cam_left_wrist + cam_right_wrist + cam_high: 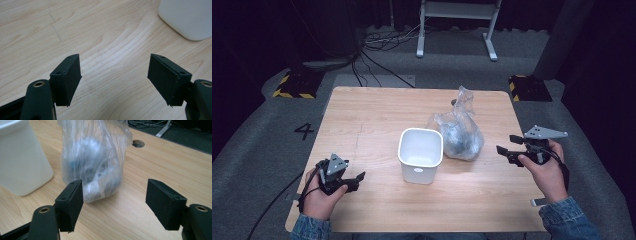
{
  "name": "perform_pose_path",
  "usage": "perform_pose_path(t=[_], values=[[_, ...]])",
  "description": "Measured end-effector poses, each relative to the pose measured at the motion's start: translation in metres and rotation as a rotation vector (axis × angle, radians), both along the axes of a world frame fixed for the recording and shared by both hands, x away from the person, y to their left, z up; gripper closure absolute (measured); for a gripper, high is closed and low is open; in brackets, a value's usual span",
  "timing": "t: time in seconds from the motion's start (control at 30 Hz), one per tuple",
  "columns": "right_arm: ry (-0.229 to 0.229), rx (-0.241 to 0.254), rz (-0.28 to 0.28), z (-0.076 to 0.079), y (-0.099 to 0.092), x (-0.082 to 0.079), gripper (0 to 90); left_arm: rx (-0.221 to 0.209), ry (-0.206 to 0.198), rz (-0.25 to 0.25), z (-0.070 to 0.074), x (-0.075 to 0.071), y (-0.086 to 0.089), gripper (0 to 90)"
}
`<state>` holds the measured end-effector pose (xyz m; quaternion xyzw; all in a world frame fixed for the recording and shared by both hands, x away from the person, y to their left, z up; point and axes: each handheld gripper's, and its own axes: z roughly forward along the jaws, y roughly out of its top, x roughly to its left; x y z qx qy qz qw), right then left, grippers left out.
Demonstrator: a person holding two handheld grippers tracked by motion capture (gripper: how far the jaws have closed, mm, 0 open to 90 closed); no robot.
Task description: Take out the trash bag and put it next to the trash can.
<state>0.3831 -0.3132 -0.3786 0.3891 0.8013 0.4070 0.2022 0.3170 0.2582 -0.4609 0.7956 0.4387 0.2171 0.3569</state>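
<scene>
Both grippers wide, nothing held; bag sits just right of the bin, mid-table.

Left gripper (353,178) rests low on the near-left of the table (362,110), jaws spread over bare wood, white bin (420,154) off to its right. Right gripper (508,146) hovers at the right edge, jaws apart and pointed at the clear plastic bag (458,131), not touching. The bag stands upright beside the bin, dark contents inside, neck bunched on top.

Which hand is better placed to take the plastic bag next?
Right. The right tool is open, pointing at the plastic bag close by. The left tool is beyond the white bin, facing bare table.
</scene>
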Motion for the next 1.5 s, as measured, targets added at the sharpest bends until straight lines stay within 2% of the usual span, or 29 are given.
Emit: perform_pose_path(t=[0.2, 0.37, 0.5, 0.6, 0.73, 0.8, 0.93, 1.07, 1.23, 1.47, 1.5], values=[[0.033, -0.012, -0.018, -0.015, -0.009, -0.005, 29.1, 0.025, 0.014, 0.018, -0.007, 0.001, 0.006, 26.1], [0.045, -0.028, -0.03, -0.029, -0.016, -0.008, 28.4, 0.018, 0.024, 0.025, -0.011, 0.001, 0.01, 26.1], [0.068, -0.027, -0.05, -0.039, -0.022, -0.01, 28.7, 0.027, 0.046, 0.046, -0.014, 0.001, 0.013, 26.3], [0.078, -0.035, -0.056, -0.049, -0.025, -0.011, 28.6, 0.05, 0.061, 0.044, -0.016, 0.001, 0.016, 26.2], [0.096, -0.027, -0.061, -0.059, -0.028, -0.012, 27.6, 0.049, 0.079, 0.045, -0.02, 0.001, 0.017, 26.7], [0.095, -0.029, -0.063, -0.065, -0.028, -0.012, 26.5, 0.068, 0.092, 0.04, -0.022, 0.001, 0.019, 28.2], [0.093, -0.037, -0.052, -0.076, -0.028, -0.012, 25.1, 0.069, 0.103, 0.042, -0.025, 0.0, 0.023, 28.0], [0.1, -0.05, -0.053, -0.086, -0.029, -0.014, 24.7, 0.075, 0.102, 0.04, -0.027, 0.0, 0.028, 27.5], [0.109, -0.063, -0.057, -0.096, -0.032, -0.017, 24.6, 0.055, 0.099, 0.027, -0.031, -0.004, 0.036, 24.6], [0.124, -0.076, -0.055, -0.11, -0.035, -0.022, 23.4, 0.08, 0.091, 0.005, -0.037, -0.007, 0.044, 20.6], [0.126, -0.078, -0.055, -0.112, -0.035, -0.023, 23.0, 0.072, 0.085, 0.004, -0.038, -0.008, 0.045, 20.3]])
